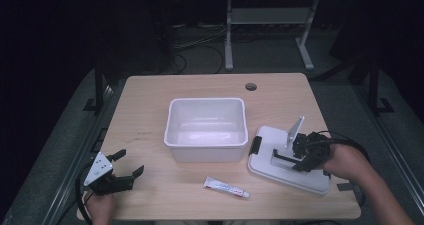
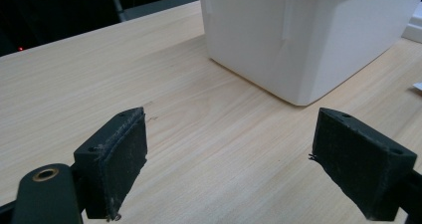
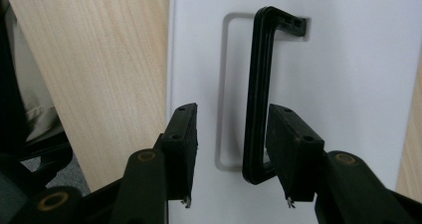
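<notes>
A white lid (image 1: 270, 136) lies flat on the table at the right, with a black handle (image 1: 285, 158) standing up from it. My right gripper (image 1: 296, 156) hovers over the lid, held by a hand. In the right gripper view the handle (image 3: 259, 84) runs between the jaws of the right gripper (image 3: 231, 134), close to the right pad, with a clear gap to the left pad, above the lid (image 3: 348, 74). An empty white bin (image 1: 206, 101) stands mid-table. My left gripper (image 1: 131, 162) rests open at the front left; its jaws (image 2: 229, 159) hold nothing and face the bin (image 2: 298, 35).
A white tube (image 1: 226, 187) with red and blue print lies near the front edge, between bin and lid. The lid has a black latch (image 1: 256, 145) on its left end. A cable hole (image 1: 251, 86) sits at the table's far edge.
</notes>
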`<state>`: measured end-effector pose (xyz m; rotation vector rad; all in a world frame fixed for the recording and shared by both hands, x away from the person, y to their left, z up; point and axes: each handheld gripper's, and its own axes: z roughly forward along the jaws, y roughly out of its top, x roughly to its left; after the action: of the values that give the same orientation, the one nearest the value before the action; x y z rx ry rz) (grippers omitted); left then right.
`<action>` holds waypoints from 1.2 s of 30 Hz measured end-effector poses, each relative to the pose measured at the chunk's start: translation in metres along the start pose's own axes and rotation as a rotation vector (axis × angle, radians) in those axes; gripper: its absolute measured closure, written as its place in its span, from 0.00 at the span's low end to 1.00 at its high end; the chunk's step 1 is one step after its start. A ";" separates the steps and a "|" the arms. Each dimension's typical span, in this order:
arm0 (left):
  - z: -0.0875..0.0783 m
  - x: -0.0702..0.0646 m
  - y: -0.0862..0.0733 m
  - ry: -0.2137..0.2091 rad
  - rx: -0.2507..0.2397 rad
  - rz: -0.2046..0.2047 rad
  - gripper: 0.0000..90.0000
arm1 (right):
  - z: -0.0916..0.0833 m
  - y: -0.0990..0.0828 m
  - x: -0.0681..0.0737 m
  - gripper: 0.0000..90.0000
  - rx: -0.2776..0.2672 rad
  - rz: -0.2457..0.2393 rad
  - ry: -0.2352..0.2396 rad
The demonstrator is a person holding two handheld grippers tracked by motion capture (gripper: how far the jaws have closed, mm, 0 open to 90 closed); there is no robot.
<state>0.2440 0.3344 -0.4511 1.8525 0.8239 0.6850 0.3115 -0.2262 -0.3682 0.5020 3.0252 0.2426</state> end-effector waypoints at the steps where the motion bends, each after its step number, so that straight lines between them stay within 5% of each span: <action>1: 0.000 0.000 0.000 0.000 0.001 -0.001 0.15 | 0.000 0.000 0.001 0.61 0.000 -0.003 -0.001; 36: 0.001 0.000 0.000 -0.002 -0.001 -0.002 0.15 | 0.003 0.033 0.052 0.59 0.007 -0.142 -0.002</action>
<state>0.2445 0.3338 -0.4511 1.8506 0.8238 0.6819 0.2732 -0.1782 -0.3676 0.2861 3.0425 0.2233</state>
